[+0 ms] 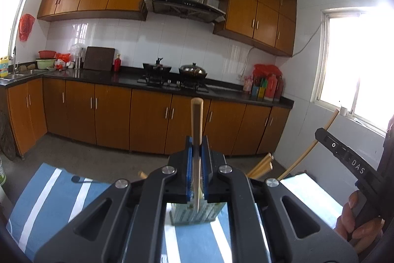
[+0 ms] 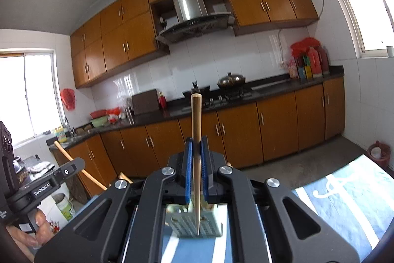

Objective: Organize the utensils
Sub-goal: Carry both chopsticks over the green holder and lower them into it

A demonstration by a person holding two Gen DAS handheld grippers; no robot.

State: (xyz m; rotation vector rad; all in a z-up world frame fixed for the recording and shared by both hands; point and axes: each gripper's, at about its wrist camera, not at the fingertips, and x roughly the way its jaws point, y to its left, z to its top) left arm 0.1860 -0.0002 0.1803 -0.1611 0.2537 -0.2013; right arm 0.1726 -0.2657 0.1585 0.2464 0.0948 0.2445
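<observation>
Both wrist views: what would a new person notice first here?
First, a wooden chopstick clamped upright in the left gripper, and another chopstick in the right gripper. Below each hangs a slotted utensil holder over a blue striped cloth. Behind stand orange cabinets and a stove.

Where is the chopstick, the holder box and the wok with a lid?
chopstick (image 1: 197, 125): left wrist view, on its wooden shaft above the blue pads.
holder box (image 2: 194, 223): right wrist view, on its slotted front wall.
lidded wok (image 1: 192, 70): left wrist view, on its lid.
</observation>
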